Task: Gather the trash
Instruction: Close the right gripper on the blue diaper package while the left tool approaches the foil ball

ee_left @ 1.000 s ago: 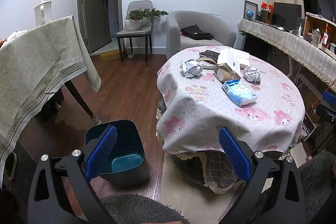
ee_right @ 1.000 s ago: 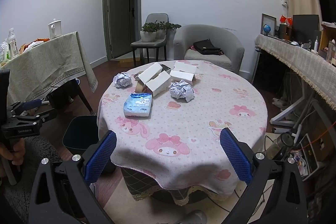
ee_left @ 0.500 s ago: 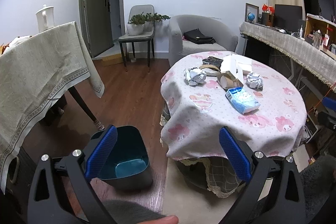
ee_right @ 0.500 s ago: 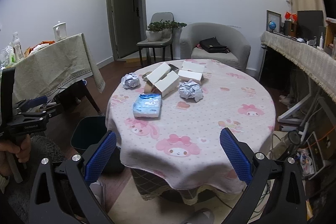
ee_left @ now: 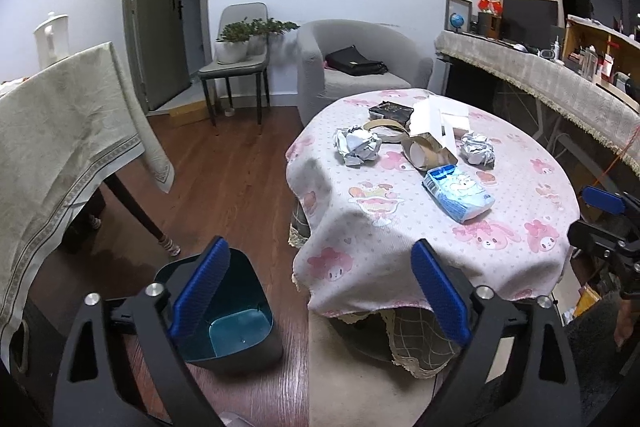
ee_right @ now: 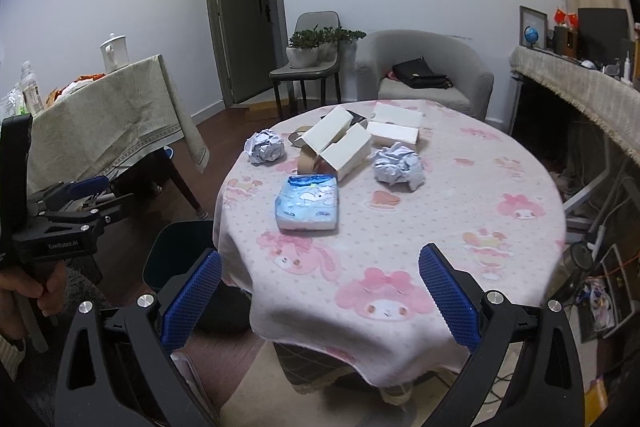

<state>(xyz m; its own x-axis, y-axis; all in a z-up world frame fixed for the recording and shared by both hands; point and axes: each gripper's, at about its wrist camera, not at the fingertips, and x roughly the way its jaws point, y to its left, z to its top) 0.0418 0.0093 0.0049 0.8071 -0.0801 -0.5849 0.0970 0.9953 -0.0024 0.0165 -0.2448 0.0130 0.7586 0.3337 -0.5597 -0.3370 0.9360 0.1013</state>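
Note:
On a round table with a pink cartoon cloth (ee_left: 400, 227) lie two crumpled paper balls (ee_left: 357, 146) (ee_left: 477, 149), a blue tissue pack (ee_left: 458, 193), white boxes (ee_left: 430, 119) and a cardboard tape roll (ee_left: 420, 153). A dark teal bin (ee_left: 224, 323) stands on the floor left of the table, below my left gripper (ee_left: 320, 291). Its jaws are closing slightly, and nothing is between them. My right gripper (ee_right: 320, 297) hangs open and empty at the table's near edge, short of the blue pack (ee_right: 308, 203) and the paper balls (ee_right: 265, 146) (ee_right: 398, 167).
A second table under a beige cloth (ee_left: 60, 131) fills the left. A chair with potted plants (ee_left: 236, 67) and a grey armchair (ee_left: 360, 67) stand at the back wall. A covered sideboard (ee_left: 540, 79) runs along the right. A hand (ee_right: 24, 291) holds the left gripper.
The left jaws have narrowed a little. In the right wrist view the table and trash have slid to the right, as that gripper drifted left. No trash has moved on the table.

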